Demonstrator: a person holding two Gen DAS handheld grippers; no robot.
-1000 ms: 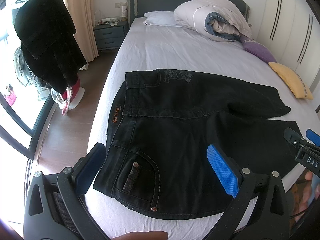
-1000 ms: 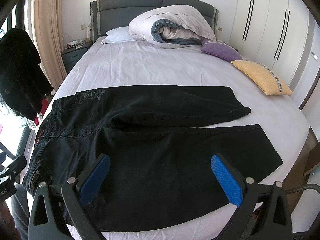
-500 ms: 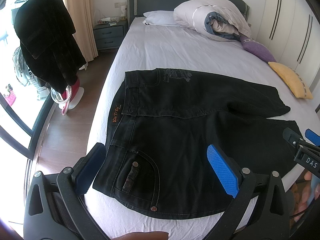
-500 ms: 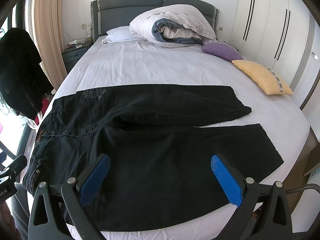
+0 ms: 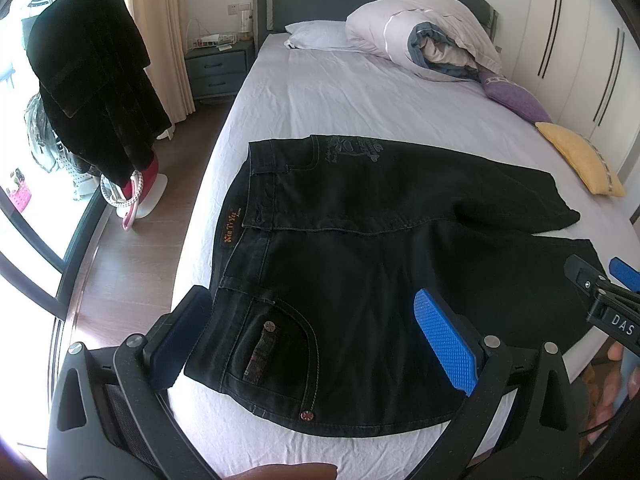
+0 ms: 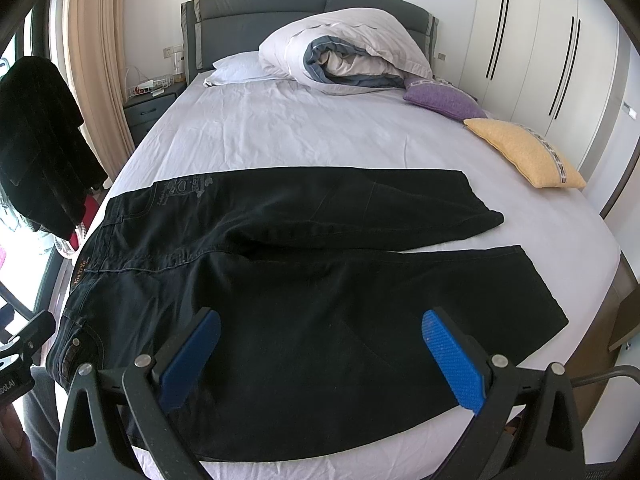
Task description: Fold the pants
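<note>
bed (image 6: pixel 320 136) white sheet | pants (image 6: pixel 300 264) flat at 6 o'clock | duvet (image 6: pixel 348 52), pillow (image 6: pixel 236 66) at 12 | purple cushion (image 6: pixel 440 98), yellow cushion (image 6: pixel 524 152) at 2

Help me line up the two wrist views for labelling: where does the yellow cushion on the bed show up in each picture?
Left wrist view: the yellow cushion lies at the right edge, above the middle, beyond the black jeans.
Right wrist view: the yellow cushion lies right of centre in the upper half, past the far trouser leg.
Shared landmark: the purple cushion just beyond it, toward the rolled duvet.
</note>
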